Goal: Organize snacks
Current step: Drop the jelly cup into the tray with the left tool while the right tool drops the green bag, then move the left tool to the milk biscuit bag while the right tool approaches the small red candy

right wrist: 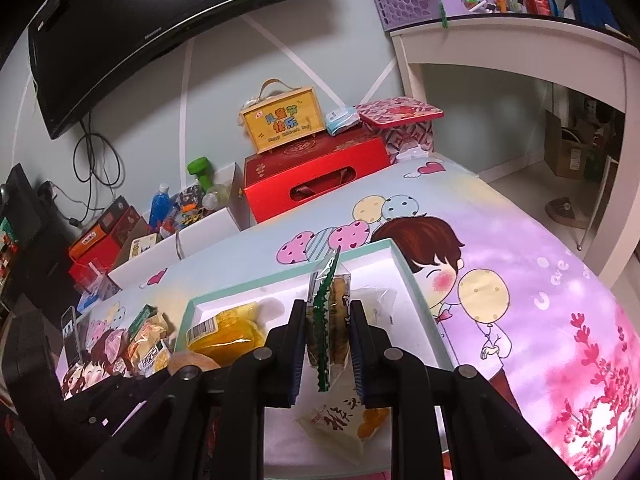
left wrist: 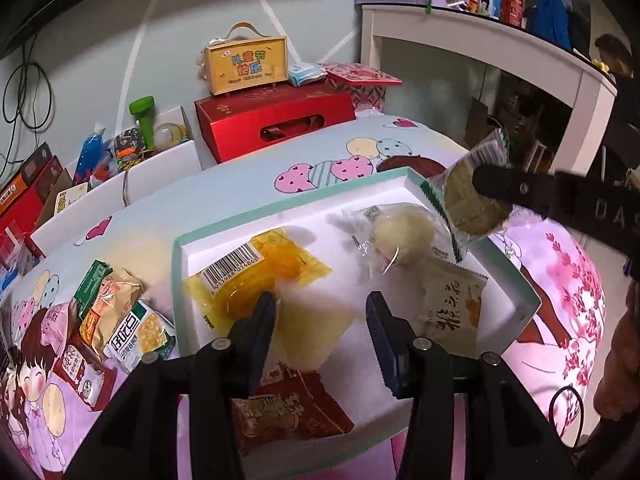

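Right gripper (right wrist: 325,344) clamps a cookie packet (right wrist: 330,312); only the left view shows the left gripper (left wrist: 320,316) parted, empty.

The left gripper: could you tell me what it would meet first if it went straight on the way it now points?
Probably the pale translucent snack packet lying between its open fingers in the white tray; the left gripper points down at it, though depth is unclear.

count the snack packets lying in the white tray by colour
yellow-orange packet: 1
pale yellow packet: 1
red packet: 1
clear packet: 1
cream packet: 1
total: 5
not counted: green-edged packet, held in right gripper
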